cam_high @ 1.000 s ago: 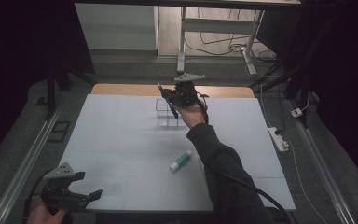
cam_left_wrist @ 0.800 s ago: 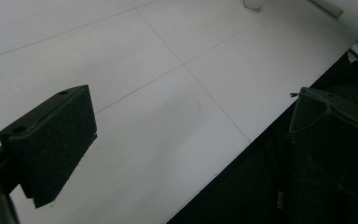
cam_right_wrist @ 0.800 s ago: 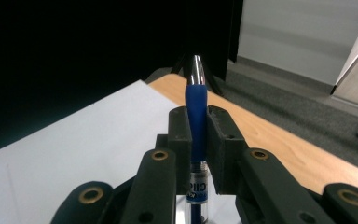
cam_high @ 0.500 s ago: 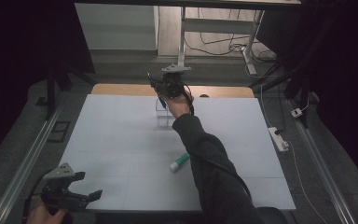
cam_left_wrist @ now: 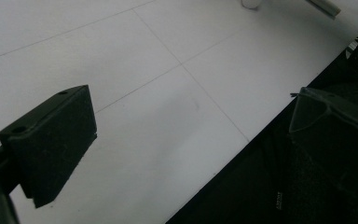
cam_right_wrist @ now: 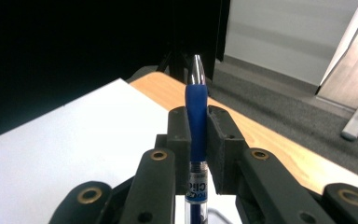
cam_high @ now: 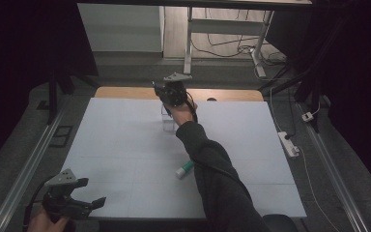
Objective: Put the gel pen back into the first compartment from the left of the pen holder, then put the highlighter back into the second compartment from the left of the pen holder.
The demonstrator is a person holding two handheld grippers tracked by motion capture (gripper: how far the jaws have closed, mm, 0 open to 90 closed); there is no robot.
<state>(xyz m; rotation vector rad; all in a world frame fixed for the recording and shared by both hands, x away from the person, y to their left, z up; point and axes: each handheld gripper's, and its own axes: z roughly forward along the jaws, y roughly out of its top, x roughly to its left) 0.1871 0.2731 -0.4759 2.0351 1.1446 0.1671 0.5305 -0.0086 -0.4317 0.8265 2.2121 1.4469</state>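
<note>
A green-and-white marker (cam_high: 185, 169) is just lying on the white table (cam_high: 116, 140) toward the near side, and there's a clear little box (cam_high: 168, 123) sitting further back around the middle. Off the table's right edge there's a white power strip (cam_high: 288, 143) on the grey floor with a thin cord running along past it, plus a small white plug (cam_high: 308, 116) a bit further up. Behind the table you get metal desk legs (cam_high: 188, 43), a tangle of cables (cam_high: 232, 48) on the floor and a pale cabinet (cam_high: 121, 26).

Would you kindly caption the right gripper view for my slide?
Right gripper shut on a blue pen, tip up.
</note>
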